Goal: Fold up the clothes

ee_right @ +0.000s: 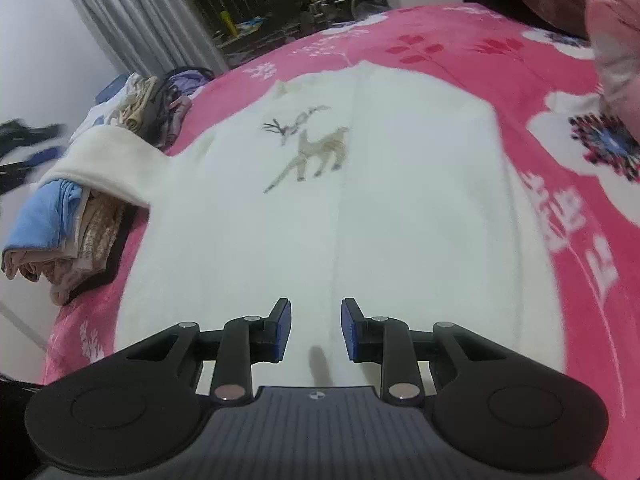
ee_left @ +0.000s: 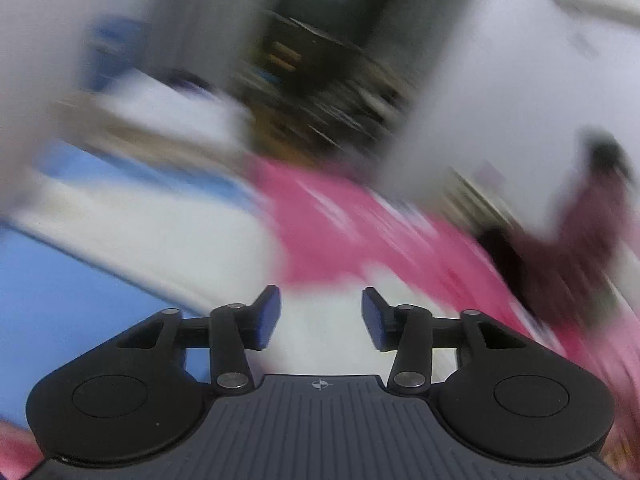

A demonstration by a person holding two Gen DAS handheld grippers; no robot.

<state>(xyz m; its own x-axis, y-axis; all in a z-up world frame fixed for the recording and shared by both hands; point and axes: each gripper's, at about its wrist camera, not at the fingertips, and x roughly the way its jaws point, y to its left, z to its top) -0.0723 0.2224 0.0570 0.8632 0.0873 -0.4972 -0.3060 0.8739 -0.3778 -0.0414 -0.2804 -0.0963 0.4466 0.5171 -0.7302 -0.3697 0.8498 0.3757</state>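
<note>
Pink floral blanket [ee_right: 460, 52] covering a bed, filling most of the right wrist view. Spread flat on it, a white fleecy garment [ee_right: 400, 200] with a stitched deer motif [ee_right: 316, 152] near its far end and a soft crease running lengthwise down the middle. One sleeve [ee_right: 108, 160] reaching out to the left and draped over a stack of folded clothes [ee_right: 68, 236] at the bed's left edge; a second, looser heap of clothes [ee_right: 152, 108] just behind that stack. Grey curtain [ee_right: 132, 12] and a dark, cluttered area beyond the bed. Rumpled pink fabric [ee_right: 612, 36] at the far right edge.

Right claw [ee_right: 316, 330] released, jaws parted, hovering low over the garment's near hem, close to the crease, gripping nothing.

Left wrist view heavily smeared by motion: only streaks of pink, white and blue. Left claw [ee_left: 321, 318] released too, jaws wide apart, empty.

Hard to judge how far along the folding is: could be a garment laid out ready for folding, or one already partly folded along the crease.

Risks from here: a pull on the draped sleeve toppling the folded stack beneath it; a pinch catching the blanket along with the fleece and dragging both; thick pile slipping from a shallow grip; a fast-swinging left claw landing off target.
</note>
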